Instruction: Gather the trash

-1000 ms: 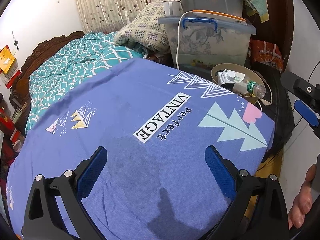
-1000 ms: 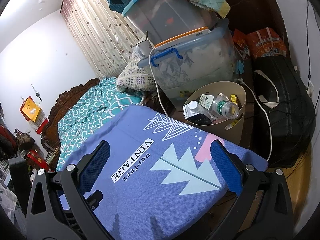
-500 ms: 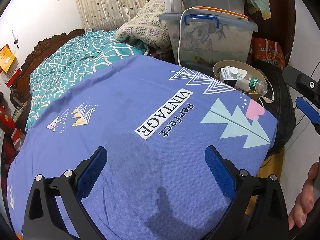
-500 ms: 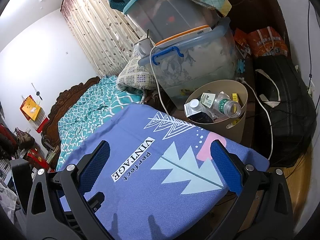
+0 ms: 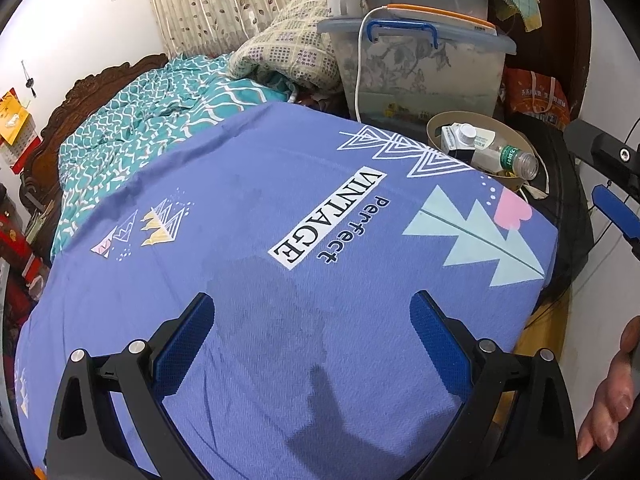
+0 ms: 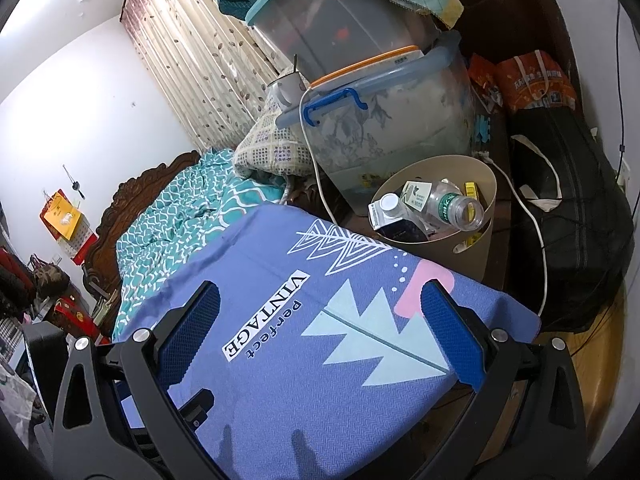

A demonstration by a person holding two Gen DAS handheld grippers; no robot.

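Trash, a clear plastic bottle (image 6: 454, 209) and white carton (image 6: 386, 210), fills the beige round bin (image 6: 486, 216); left gripper (image 5: 312, 344) and right gripper (image 6: 320, 332) hover spread and empty above the purple printed cloth (image 5: 280, 208), suggesting collection is done.

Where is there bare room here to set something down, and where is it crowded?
The purple sheet is bare from the teal quilt to its right edge. It is crowded beyond: the bin holds a bottle and carton, wedged between storage box and black bag.

Bed (image 5: 132, 128) w/ teal quilt (image 5: 160, 120), purple sheet (image 5: 280, 220) (printed "VINTAGE").
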